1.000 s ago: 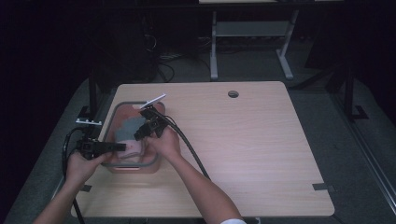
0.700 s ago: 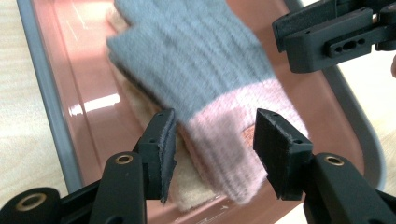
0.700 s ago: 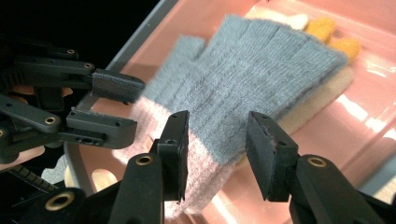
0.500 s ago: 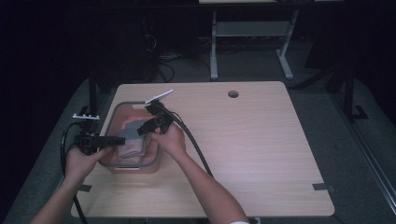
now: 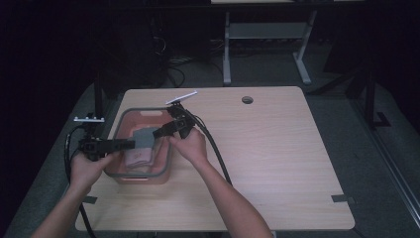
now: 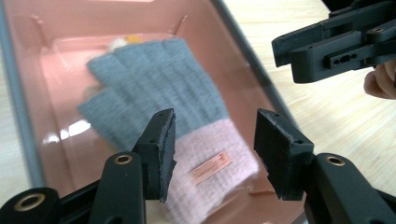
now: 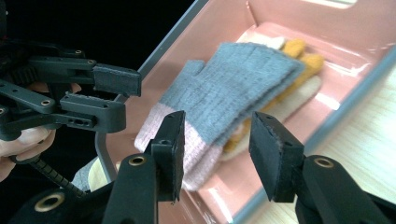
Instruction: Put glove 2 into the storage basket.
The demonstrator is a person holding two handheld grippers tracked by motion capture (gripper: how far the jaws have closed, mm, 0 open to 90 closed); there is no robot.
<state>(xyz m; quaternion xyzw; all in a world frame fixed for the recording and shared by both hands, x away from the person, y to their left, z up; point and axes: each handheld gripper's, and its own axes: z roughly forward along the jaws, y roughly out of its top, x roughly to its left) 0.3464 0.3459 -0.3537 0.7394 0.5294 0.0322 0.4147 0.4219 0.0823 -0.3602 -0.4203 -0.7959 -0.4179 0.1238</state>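
Moved: both my grippers have lifted out of the bin (image 5: 166, 168) since the earlier frame, jaws just been opening, nothing between them.
Left gripper (image 6: 212, 154): partway open, empty, over the bin's left rim.
Right gripper (image 7: 217, 154): partway open, empty, over the right rim.
Glove (image 6: 159, 98): grey with pink cuff, lying flat in the bin on a yellow and cream glove (image 7: 299, 58).
Risk: a low regrasp could pinch both gloves together, or tips could strike the rim.
Around: bare table (image 5: 277, 163), cable hole (image 5: 247, 99) far off; bin walls crowd any approach.

The tool (image 7: 215, 154), jaws apart and empty, hangs above the grey glove (image 7: 238, 88).
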